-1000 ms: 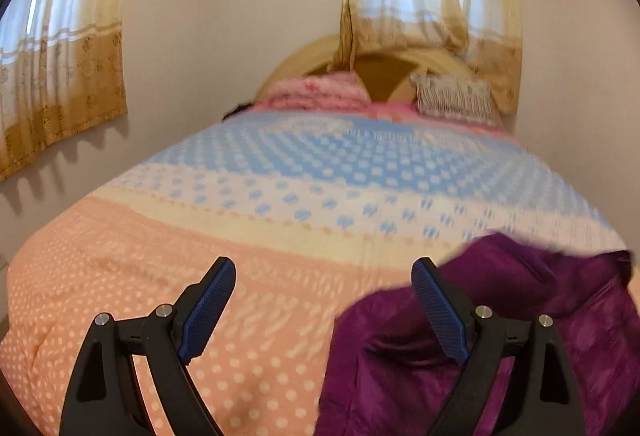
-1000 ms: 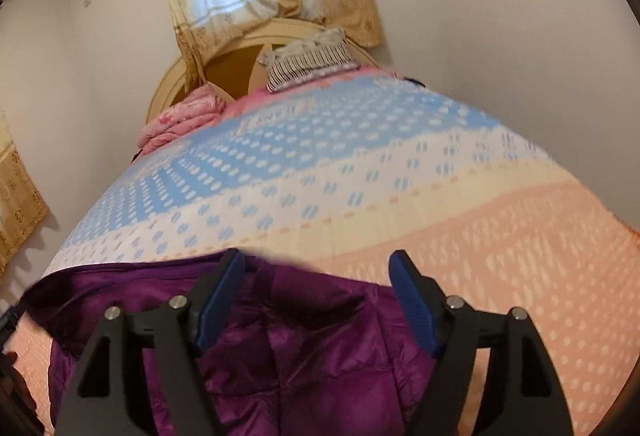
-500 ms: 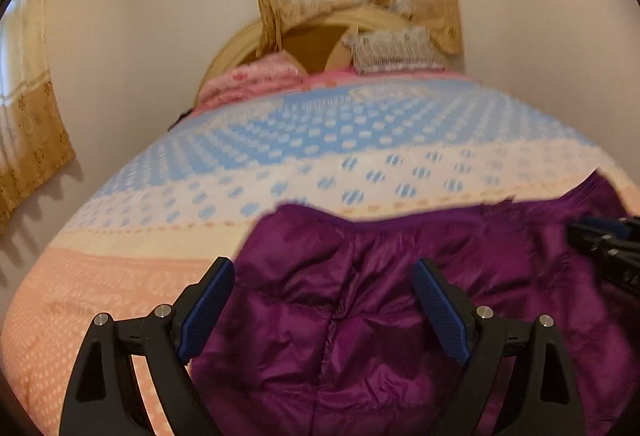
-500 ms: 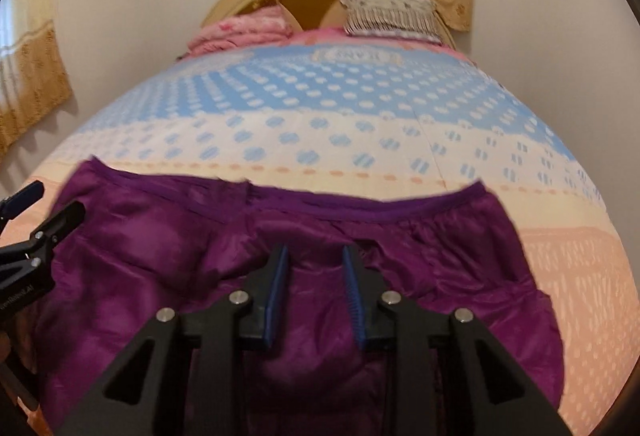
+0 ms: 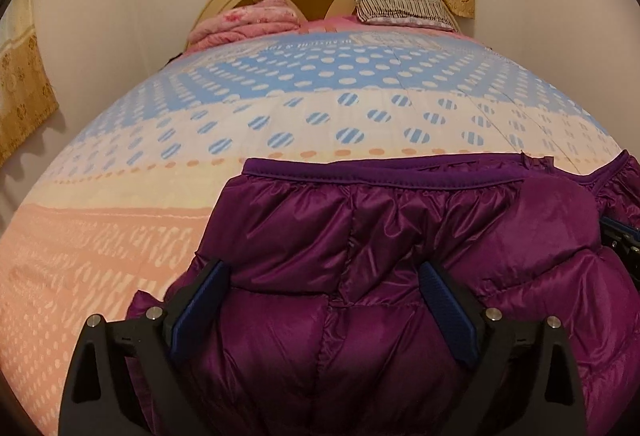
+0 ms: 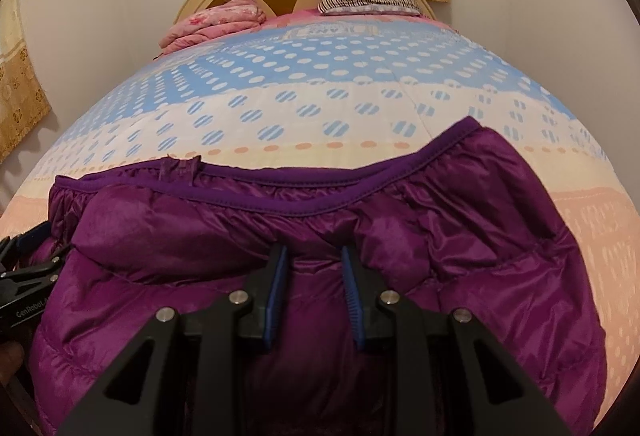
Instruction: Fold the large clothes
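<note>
Since the earlier view: both tools lowered and tipped toward the bed point(image 5: 120, 236), so the purple puffer jacket point(image 5: 400, 256) now fills the near half of each view instead of only a corner. Left tool point(image 5: 324, 276) spread wide, jaws just opened a little further, blue pads apart over the jacket's quilted panels and pressing on nothing. Right tool point(image 6: 314, 260) narrowed from wide to a small gap; a ridge of jacket fabric between the pads, though cannot tell whether pinched or merely straddled.

Jacket spread flat across the near, peach-coloured part of the bedspread, elastic-bound hem point(image 6: 320, 202) running left to right along its far edge, reaching the dotted cream band. Shiny, puffy, stitched into panels, with a rumpled bulge point(image 6: 180, 232) left of the right tool. Zipper end point(image 6: 180, 166) poking up at the far-left edge. Pink blanket point(image 5: 248, 24) and striped pillow point(image 5: 400, 4) far off by the headboard.
</note>
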Action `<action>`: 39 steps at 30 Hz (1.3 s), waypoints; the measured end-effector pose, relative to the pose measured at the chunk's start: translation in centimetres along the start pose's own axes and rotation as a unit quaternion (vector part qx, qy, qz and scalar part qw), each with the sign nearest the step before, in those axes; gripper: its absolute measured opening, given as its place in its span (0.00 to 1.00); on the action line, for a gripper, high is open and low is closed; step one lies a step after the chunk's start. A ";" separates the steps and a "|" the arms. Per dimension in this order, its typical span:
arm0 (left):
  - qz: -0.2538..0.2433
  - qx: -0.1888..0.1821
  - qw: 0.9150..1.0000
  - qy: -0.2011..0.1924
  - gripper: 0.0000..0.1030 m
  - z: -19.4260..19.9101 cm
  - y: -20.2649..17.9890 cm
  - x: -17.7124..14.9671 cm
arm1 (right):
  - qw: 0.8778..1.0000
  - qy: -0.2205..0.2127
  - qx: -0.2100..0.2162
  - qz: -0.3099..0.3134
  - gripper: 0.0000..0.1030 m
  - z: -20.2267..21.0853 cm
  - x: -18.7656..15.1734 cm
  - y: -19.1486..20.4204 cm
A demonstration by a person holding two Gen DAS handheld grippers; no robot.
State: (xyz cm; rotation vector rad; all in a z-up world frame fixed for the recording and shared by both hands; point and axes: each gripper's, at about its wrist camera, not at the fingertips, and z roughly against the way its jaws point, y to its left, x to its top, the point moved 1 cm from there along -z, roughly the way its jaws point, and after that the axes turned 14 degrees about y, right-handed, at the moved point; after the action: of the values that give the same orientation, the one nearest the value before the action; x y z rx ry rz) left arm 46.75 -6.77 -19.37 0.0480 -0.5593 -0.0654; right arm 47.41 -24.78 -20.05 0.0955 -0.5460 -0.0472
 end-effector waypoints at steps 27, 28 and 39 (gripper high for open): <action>0.003 -0.001 0.999 0.045 0.99 -2.0 0.1 0.8 | 0.999 0.034 -0.036 0.010 0.29 -1.7 0.4 0.5; 0.003 -0.001 0.999 0.045 0.99 -2.0 0.1 0.8 | 0.999 0.034 -0.037 0.010 0.29 -1.7 0.4 0.5; 0.034 -0.022 0.999 0.029 0.99 2.3 1.3 0.5 | 0.999 0.014 -0.040 -0.009 0.54 2.4 0.6 1.8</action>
State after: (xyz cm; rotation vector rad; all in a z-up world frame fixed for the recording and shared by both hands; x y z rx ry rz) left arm 46.04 -5.53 -17.03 -0.0118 -0.5013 -0.0099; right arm 46.69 -23.23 -17.54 0.0224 -0.5157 -0.0847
